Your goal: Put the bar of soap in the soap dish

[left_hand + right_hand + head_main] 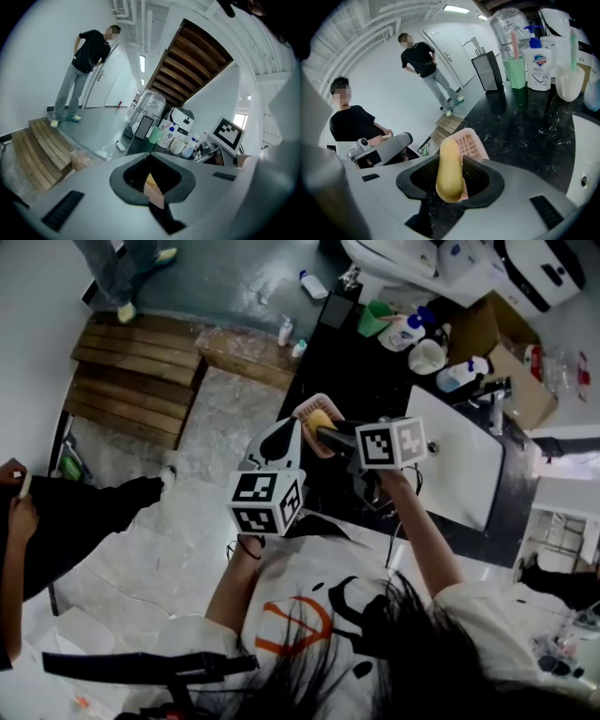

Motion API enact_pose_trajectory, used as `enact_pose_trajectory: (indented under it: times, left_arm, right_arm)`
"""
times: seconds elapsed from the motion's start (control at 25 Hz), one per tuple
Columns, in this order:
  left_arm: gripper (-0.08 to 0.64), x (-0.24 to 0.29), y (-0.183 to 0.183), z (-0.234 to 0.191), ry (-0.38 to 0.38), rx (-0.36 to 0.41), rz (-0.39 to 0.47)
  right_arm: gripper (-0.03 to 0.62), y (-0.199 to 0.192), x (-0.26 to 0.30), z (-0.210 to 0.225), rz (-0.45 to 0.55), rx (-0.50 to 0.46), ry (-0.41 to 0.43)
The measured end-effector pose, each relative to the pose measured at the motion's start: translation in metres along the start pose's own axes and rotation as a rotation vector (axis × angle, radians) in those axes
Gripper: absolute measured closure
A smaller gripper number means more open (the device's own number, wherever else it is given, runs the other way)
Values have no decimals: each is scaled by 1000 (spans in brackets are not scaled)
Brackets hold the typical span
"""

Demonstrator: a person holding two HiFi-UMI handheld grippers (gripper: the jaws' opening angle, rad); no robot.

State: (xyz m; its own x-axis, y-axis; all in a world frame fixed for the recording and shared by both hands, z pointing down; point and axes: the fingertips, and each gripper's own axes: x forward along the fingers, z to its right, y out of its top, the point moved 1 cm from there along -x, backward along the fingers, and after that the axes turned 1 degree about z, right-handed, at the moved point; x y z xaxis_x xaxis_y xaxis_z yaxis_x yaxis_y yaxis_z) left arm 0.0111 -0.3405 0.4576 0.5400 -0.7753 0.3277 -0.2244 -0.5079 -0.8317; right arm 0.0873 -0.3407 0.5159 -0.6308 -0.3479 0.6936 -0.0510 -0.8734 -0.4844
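One bar of soap (450,164), yellow, sits end-on btwn the jaws of the right hand-held gripper (451,182), which are pinched onto its two broad faces. Its far side touches the slotted face of the pink soap dish (471,143). In the head view the soap shows as a yellow patch inside the dish's rim; whether it is fully seated cannot be told. The left hand-held gripper (153,186) is clamped onto an edge of the dish, w/ a pink sliver and a bit of yellow showing btwn its jaws. Both units meet tip to tip, holding dish and soap in the air over the near edge of the black marbled desk (534,126). Further along the desk: white sink (459,460) to the right; at the back a green cup (516,70), a white pump bottle (540,65), a white mug (565,82) and a black dispenser (486,70). Beyond the desk, wooden steps (141,381) lie on the floor. Bkgd: one person standing (423,61), one seated (351,122), both in black tops.
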Motion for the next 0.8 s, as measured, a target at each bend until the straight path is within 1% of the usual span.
enact_pose_trajectory:
  times: [0.2, 0.36, 0.68, 0.72, 0.8]
  left_arm:
    - [560, 0, 1, 0, 2, 7, -6]
    - [560, 1, -3, -1, 3, 7, -17]
    - [560, 1, -5, 0, -3, 7, -24]
    - [560, 1, -5, 0, -4, 8, -24]
    - [560, 1, -4, -1, -6, 11, -24]
  right_arm:
    - [426, 10, -8, -3, 67, 16, 6]
    - [426, 24, -16, -4, 127, 50, 28]
    - [430, 19, -18, -7, 138, 51, 18]
    - [464, 19, -17, -8, 146, 55, 16]
    - [499, 19, -15, -6, 165, 61, 9]
